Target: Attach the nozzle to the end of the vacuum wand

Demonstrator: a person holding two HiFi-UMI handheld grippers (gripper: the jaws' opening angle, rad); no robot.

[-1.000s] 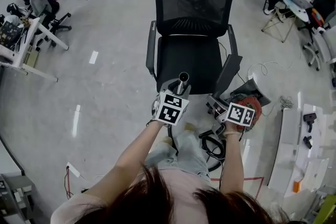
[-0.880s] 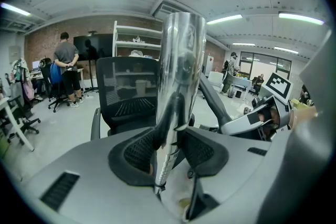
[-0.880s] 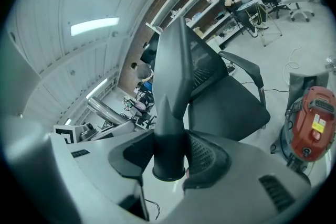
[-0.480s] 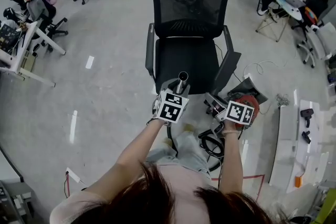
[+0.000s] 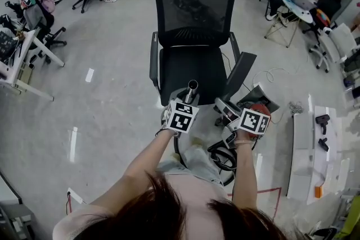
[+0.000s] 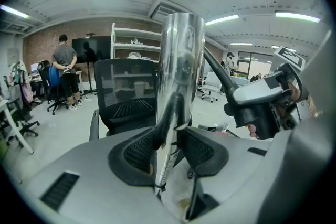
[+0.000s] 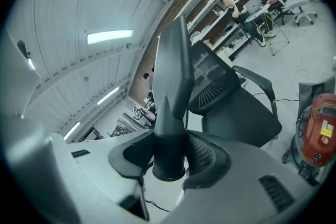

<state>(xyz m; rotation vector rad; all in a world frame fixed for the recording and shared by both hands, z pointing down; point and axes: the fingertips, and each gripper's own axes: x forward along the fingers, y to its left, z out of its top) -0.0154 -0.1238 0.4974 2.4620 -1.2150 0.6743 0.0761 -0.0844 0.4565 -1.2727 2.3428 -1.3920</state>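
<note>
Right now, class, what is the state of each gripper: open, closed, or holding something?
Left gripper: jaws closed on the vacuum wand.
Right gripper: jaws closed on the nozzle.

The person holds both bare forearms out in front of the body, the left arm (image 5: 140,168) angled in from the lower left and the right arm (image 5: 246,174) running nearly straight ahead. The left tongs (image 6: 168,147) and right tongs (image 7: 169,157) sit side by side at about the same height, near each other but apart, both pointing forward and up. The left jaws are closed on the metal wand (image 6: 178,60), their pads pressed against its sides. The right jaws clamp the round base of the dark nozzle (image 7: 170,86).
</note>
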